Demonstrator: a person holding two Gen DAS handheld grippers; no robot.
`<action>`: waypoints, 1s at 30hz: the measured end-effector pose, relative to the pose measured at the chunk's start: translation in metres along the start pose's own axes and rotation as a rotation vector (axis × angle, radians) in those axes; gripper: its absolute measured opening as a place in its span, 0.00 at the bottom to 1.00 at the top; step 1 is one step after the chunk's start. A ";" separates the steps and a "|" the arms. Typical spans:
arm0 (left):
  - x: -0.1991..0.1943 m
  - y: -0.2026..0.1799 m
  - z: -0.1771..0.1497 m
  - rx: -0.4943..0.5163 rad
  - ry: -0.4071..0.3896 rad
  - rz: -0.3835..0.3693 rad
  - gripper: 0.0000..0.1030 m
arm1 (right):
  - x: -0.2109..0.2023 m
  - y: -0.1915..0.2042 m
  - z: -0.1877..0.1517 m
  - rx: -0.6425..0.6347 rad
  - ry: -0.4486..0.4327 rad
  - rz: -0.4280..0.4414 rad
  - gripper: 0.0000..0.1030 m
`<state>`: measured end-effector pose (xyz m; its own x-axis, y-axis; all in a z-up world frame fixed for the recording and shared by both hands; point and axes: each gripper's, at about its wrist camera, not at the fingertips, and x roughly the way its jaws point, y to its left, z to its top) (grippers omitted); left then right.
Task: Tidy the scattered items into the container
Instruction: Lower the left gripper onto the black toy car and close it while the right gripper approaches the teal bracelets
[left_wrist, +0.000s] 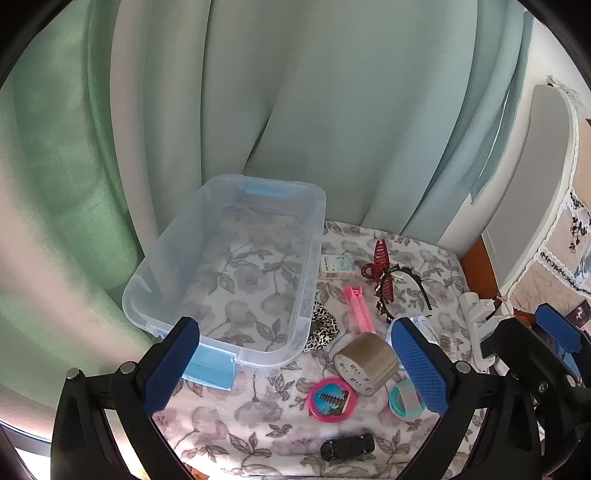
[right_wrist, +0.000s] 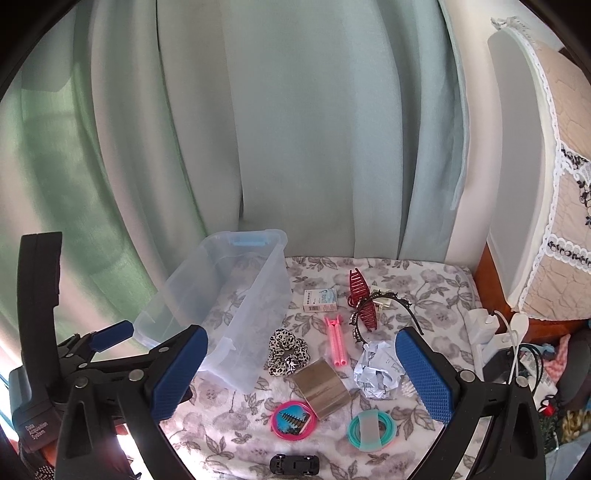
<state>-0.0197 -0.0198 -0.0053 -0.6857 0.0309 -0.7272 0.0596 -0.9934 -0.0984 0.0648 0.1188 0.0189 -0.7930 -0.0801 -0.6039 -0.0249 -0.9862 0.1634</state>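
Both the left gripper (left_wrist: 295, 363) and right gripper (right_wrist: 303, 373) are held wide apart, nothing gripped; the bin (left_wrist: 221, 347) is seen at ten o'clock.

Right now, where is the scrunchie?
In both views the scrunchie lies on the floral cloth right of the bin, beside the pink clip and behind the tape roll.
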 end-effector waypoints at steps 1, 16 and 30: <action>0.000 0.001 0.000 0.001 -0.004 0.002 1.00 | 0.000 0.000 0.000 0.001 0.000 0.001 1.00; -0.002 -0.002 -0.003 0.042 -0.008 0.038 1.00 | 0.003 0.001 -0.003 0.001 0.030 -0.011 1.00; 0.017 -0.029 -0.025 0.075 0.072 -0.032 1.00 | -0.001 -0.027 -0.026 0.064 0.049 -0.031 1.00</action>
<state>-0.0152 0.0123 -0.0318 -0.6321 0.0680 -0.7719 -0.0178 -0.9971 -0.0734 0.0815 0.1418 -0.0052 -0.7605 -0.0585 -0.6468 -0.0890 -0.9771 0.1930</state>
